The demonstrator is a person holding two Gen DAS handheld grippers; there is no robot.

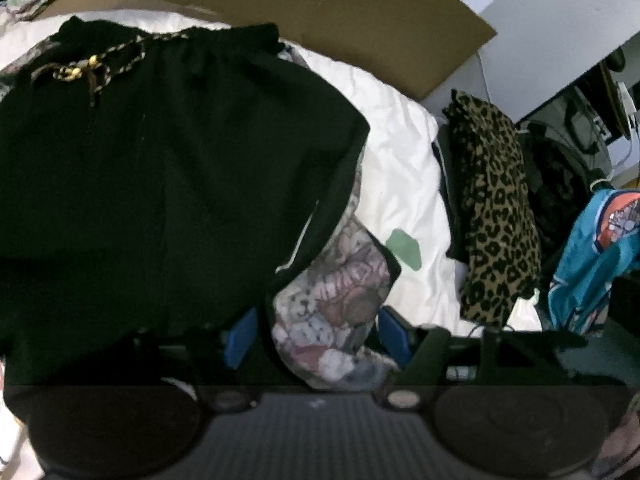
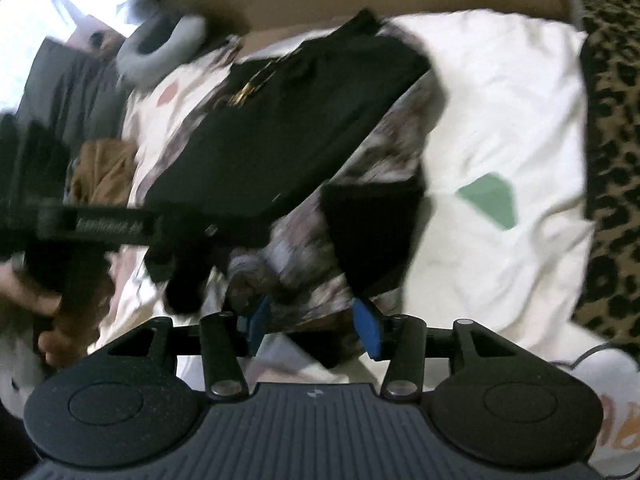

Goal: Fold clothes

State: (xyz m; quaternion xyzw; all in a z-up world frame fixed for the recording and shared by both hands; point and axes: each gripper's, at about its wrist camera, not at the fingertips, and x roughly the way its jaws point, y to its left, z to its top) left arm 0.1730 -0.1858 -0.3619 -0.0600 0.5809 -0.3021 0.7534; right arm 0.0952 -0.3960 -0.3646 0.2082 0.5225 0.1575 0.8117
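Black shorts [image 1: 160,168] with a gold-and-black drawstring [image 1: 84,68] lie flat on a printed garment [image 1: 340,280] on white bedding [image 1: 400,152]. My left gripper [image 1: 318,334] is low over the printed garment's hem. Its blue pads [image 1: 240,338] stand apart, with a fold of that fabric between them and a gap at the left pad. The right wrist view is blurred. There my right gripper [image 2: 314,324] hovers over the printed garment [image 2: 304,240] and a black flap [image 2: 372,224], its pads [image 2: 368,328] apart. The shorts [image 2: 280,120] lie beyond. The left gripper's body [image 2: 100,224] and a hand [image 2: 36,292] show at the left.
A leopard-print garment [image 1: 496,208] and a teal one [image 1: 592,256] hang off the bed's right side. Cardboard [image 1: 320,8] stands behind the bedding. In the right wrist view, a brown garment [image 2: 104,168] and a grey padded object [image 2: 160,48] lie at the left. A green patch [image 2: 492,200] marks the bedding.
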